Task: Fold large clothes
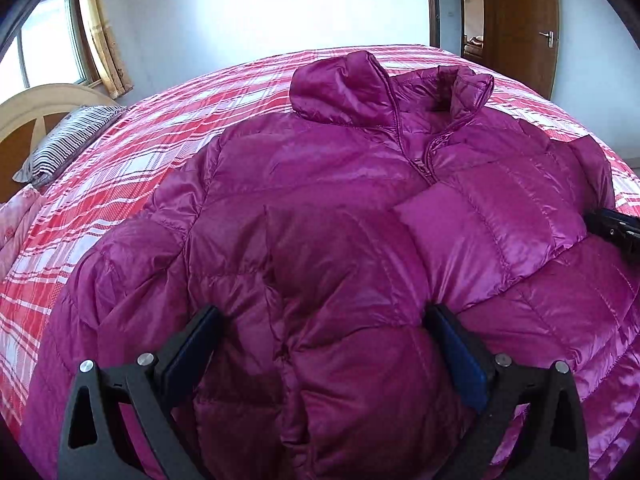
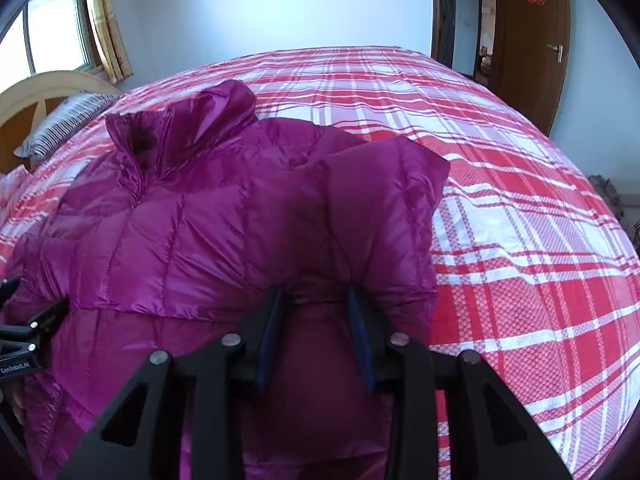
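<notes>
A shiny magenta puffer jacket point(image 1: 320, 184) lies front-up on the bed, collar at the far end, zip partly open. Its right sleeve is folded across the chest. My left gripper point(image 1: 320, 320) is wide open, fingers straddling a puffed part of the lower front. The jacket also shows in the right wrist view point(image 2: 192, 216). My right gripper point(image 2: 316, 300) is closed on a bunched fold of the jacket's sleeve or side, lifted slightly. The right gripper appears at the edge of the left wrist view point(image 1: 616, 226), and the left gripper appears in the right wrist view point(image 2: 28, 336).
The bed has a red and white plaid cover point(image 2: 500, 200). A striped pillow point(image 1: 68, 136) and a headboard point(image 1: 36, 112) are at the left. A window point(image 1: 48, 40) is behind it. A wooden door point(image 1: 520, 20) stands at the far right.
</notes>
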The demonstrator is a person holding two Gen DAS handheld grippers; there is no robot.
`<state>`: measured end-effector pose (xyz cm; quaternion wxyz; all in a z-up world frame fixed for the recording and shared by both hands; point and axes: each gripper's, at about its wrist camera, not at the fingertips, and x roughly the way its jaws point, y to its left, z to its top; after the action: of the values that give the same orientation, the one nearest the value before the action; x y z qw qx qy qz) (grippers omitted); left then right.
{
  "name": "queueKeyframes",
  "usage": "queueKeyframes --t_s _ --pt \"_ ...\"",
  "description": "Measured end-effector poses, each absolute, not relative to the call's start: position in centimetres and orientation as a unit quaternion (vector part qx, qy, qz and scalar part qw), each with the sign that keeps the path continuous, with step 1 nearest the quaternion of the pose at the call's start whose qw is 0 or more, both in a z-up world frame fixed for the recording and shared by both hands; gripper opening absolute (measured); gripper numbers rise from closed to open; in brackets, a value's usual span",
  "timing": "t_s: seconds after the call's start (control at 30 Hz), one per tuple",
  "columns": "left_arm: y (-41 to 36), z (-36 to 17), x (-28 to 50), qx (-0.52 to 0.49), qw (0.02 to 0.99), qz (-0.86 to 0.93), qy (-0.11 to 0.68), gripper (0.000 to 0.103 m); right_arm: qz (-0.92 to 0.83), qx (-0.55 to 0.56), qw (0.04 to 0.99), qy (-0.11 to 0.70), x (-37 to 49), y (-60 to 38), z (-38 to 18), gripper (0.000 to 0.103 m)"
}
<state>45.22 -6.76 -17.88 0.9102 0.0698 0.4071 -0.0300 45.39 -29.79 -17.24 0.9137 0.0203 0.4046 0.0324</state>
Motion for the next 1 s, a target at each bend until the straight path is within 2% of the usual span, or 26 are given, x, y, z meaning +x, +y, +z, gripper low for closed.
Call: queueKeyframes --t_s 0.17,0.3,0.4,0.67,1.0 --pt "-6.9 -17.9 44.9 0.068 0.912 -0.030 0.404 0.102 0.028 -0.002 0.914 0.405 45.0 -29.6 -15.9 0.036" --pt "-7.0 -17.9 44.7 0.074 0.913 -0.025 0.400 0.102 0.012 0.031 0.948 0.317 43.5 -30.7 -11.5 0.042" --pt "-7.0 -17.9 44.7 0.074 0.913 -0.025 0.399 0.102 0.019 0.042 0.944 0.327 45.7 -30.2 -10.7 0.042" --pt "-7.1 -17.9 44.7 0.073 0.913 -0.027 0.400 0.102 0.014 0.075 0.912 0.403 49.4 -29.7 -17.1 0.038" --pt "-7.2 -18.0 44.7 0.075 0.913 -0.026 0.401 0.102 0.008 0.062 0.914 0.400 49.5 -29.2 -17.3 0.038"
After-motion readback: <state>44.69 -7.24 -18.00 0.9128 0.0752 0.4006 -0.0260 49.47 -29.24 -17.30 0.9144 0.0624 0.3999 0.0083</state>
